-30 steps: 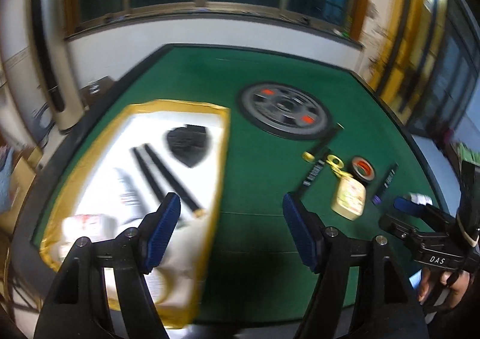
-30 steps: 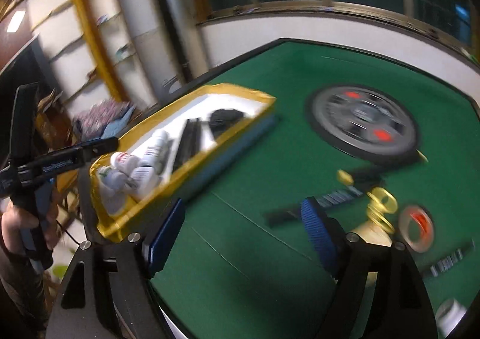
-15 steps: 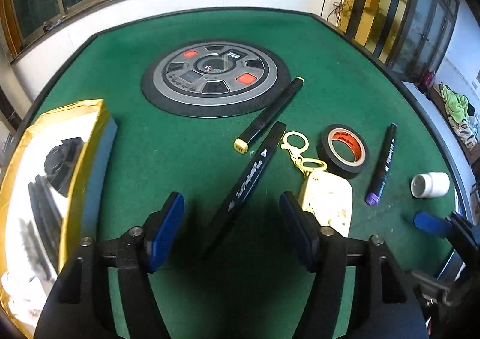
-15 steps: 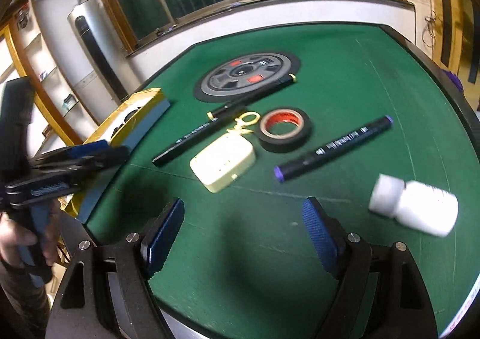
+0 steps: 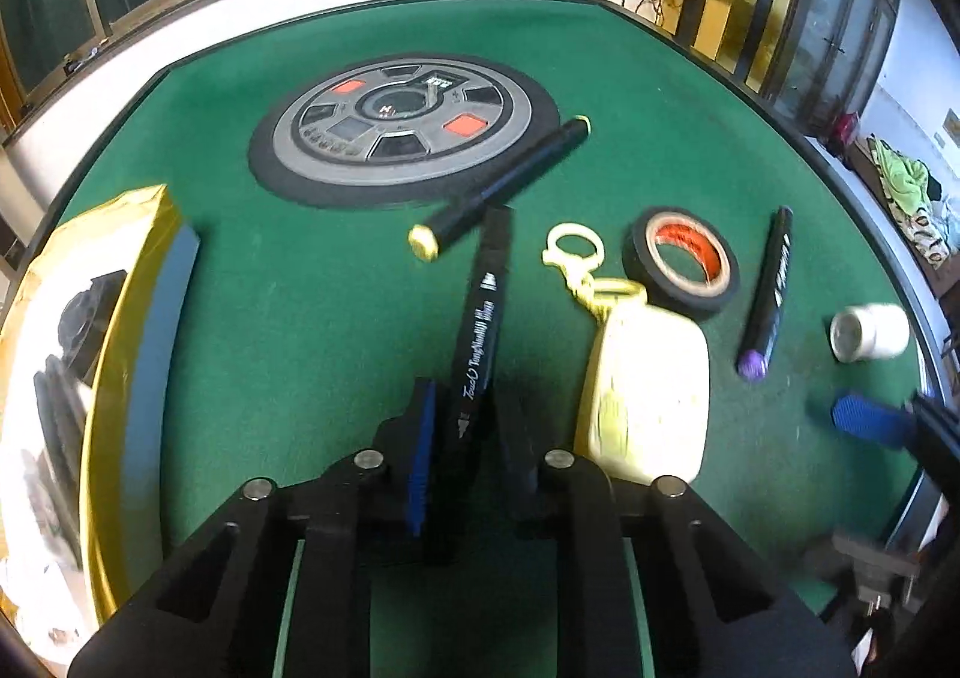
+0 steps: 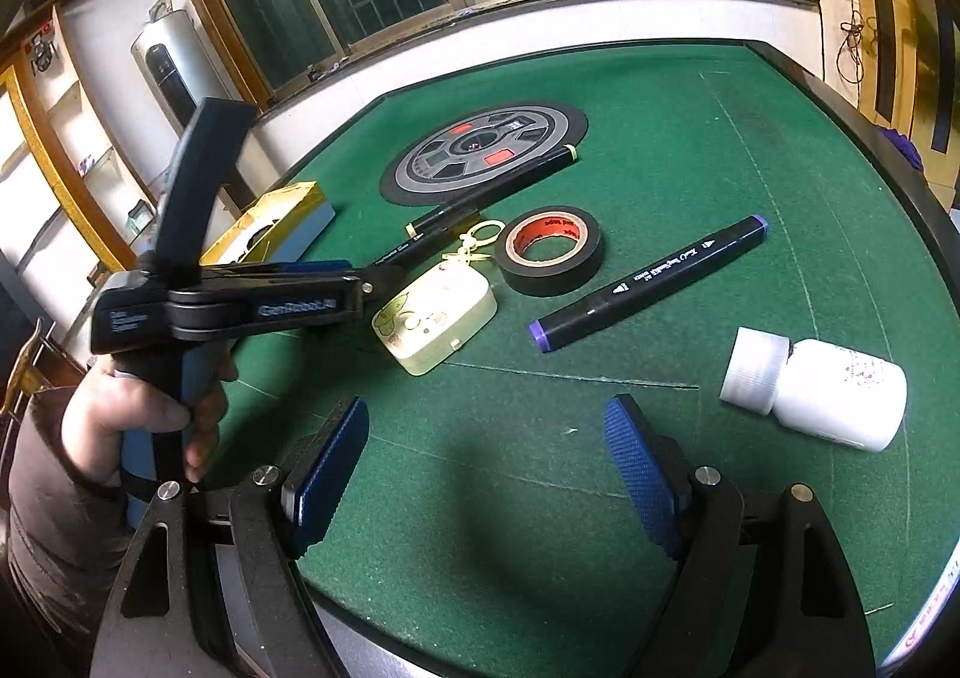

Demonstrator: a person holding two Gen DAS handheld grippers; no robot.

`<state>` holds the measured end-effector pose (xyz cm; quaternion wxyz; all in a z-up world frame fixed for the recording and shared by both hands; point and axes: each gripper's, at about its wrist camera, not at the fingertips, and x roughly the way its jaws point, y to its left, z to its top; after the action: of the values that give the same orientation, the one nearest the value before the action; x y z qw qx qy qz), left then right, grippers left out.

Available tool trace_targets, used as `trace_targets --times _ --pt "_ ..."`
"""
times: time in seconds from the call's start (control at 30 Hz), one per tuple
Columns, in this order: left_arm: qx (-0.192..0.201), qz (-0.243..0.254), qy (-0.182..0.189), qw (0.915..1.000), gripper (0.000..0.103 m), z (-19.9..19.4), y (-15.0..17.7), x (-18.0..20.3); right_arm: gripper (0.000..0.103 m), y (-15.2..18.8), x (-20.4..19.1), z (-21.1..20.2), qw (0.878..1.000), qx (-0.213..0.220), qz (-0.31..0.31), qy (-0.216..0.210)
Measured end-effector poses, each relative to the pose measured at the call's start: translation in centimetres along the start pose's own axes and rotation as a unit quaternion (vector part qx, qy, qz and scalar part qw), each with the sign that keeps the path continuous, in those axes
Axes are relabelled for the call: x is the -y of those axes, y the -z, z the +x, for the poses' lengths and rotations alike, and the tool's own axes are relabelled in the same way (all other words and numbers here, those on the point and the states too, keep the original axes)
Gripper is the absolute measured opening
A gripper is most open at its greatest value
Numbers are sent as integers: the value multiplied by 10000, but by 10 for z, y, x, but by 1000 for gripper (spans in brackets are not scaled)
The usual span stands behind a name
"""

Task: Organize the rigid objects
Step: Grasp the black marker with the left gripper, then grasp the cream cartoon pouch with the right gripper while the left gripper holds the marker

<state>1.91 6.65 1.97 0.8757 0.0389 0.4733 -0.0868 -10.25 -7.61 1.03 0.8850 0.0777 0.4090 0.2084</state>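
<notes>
Gripping the black marker (image 5: 480,318) mid-tabletop (image 5: 300,282), left hand-held gripper (image 5: 462,438) is clamped; right hand-held gripper (image 6: 486,468) gapes over bare felt near the edge.

- Left gripper (image 5: 459,441): black angular frame, dark blue textured pads lining the inner faces of the fingers (image 5: 420,456).
- Round silver screws sit on the frame just behind each finger, four in sight.
- Right gripper (image 6: 486,468): same black frame, blue cross-hatched pads, silver screws behind the fingers.
- Left unit seen side-on: blue handle, black body, pale lettering too blurred to read.
- Hand (image 6: 138,408) on the handle; grey-brown sleeve (image 6: 48,504) behind it.
</notes>
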Motion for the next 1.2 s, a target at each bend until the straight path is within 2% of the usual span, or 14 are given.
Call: trace_targets --times 0.33,0.53,0.73,0.9,1.07,1.17,1.2 --pt "35 -664 316 9973 13 -38 60 -26 77 -1 -7 5 10000 -55 -52 -14" --pt "44 -754 261 9968 13 -36 59 -29 77 -5 -17 17 9997 -170 -182 -53" --pt "69 -704 193 9973 13 -36 59 -27 77 -23 -41 38 9989 -257 -335 -218" --pt "-9 -804 236 9965 15 -37 59 -30 74 -40 -49 67 9984 -529 32 197" --pt "-40 -792 176 9967 15 -40 56 -31 72 -44 -55 82 9970 -571 -111 517" --pt "-12 -796 158 9967 15 -41 53 -32 57 -42 -60 83 9940 -553 -432 839" --pt "-8 -789 150 9968 15 -40 51 -32 54 -41 -60 82 9931 -554 -542 883"
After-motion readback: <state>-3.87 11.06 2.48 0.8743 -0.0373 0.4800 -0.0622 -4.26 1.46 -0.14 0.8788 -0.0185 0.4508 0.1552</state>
